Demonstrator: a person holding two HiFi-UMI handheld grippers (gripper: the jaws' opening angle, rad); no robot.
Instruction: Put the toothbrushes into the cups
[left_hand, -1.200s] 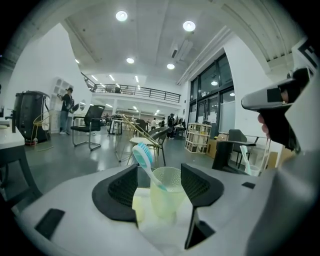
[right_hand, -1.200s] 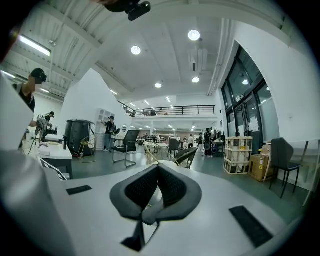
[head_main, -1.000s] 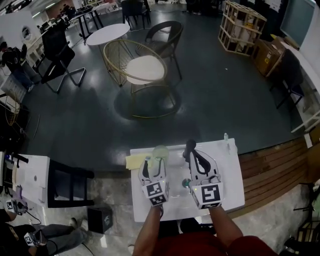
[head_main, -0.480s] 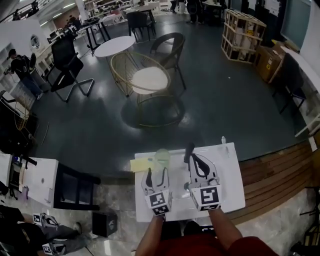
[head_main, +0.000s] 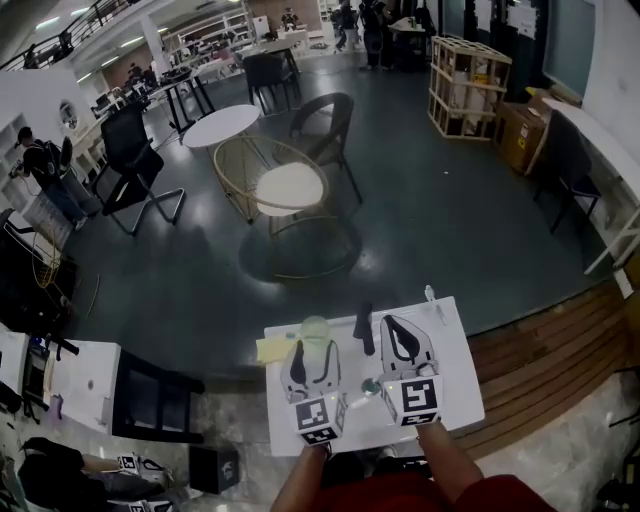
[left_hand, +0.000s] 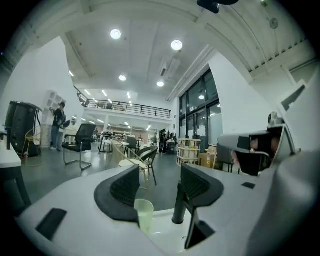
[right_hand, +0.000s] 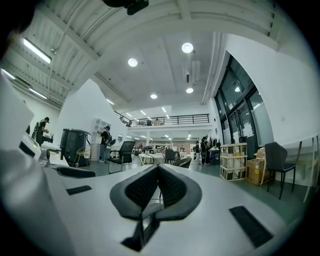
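From above, a small white square table (head_main: 455, 375) stands on a pale floor, next to a big dark grey floor. On it, a see-through pale green plastic cup (head_main: 315, 329) stands just past the tips of the left gripper (head_main: 313, 350). A tall, thin black cup (head_main: 366, 331) stands beside the green one, just left of the tips of the right gripper (head_main: 393, 325). A thin pale toothbrush (head_main: 432, 303) lies flat at the far right corner of the table, well away from both cups and both grippers. A flat yellow sheet (head_main: 268, 349) lies left of the green cup. Out on the dark floor are a round chair with a gold wire frame and a white seat (head_main: 288, 186), a round white table (head_main: 222, 125) and a wooden slat crate (head_main: 467, 73).

In the left gripper view, the jaws of the left gripper (left_hand: 159, 186) are wide apart with nothing held. Their black pads look bumpy. The green cup (left_hand: 144, 214) shows low by the left jaw and the black cup (left_hand: 178, 204) by the right jaw, both beyond the tips.

In the right gripper view, the jaws of the right gripper (right_hand: 157, 187) are pressed together. I see no toothbrush in them. Behind is a bright hall with round ceiling lights.
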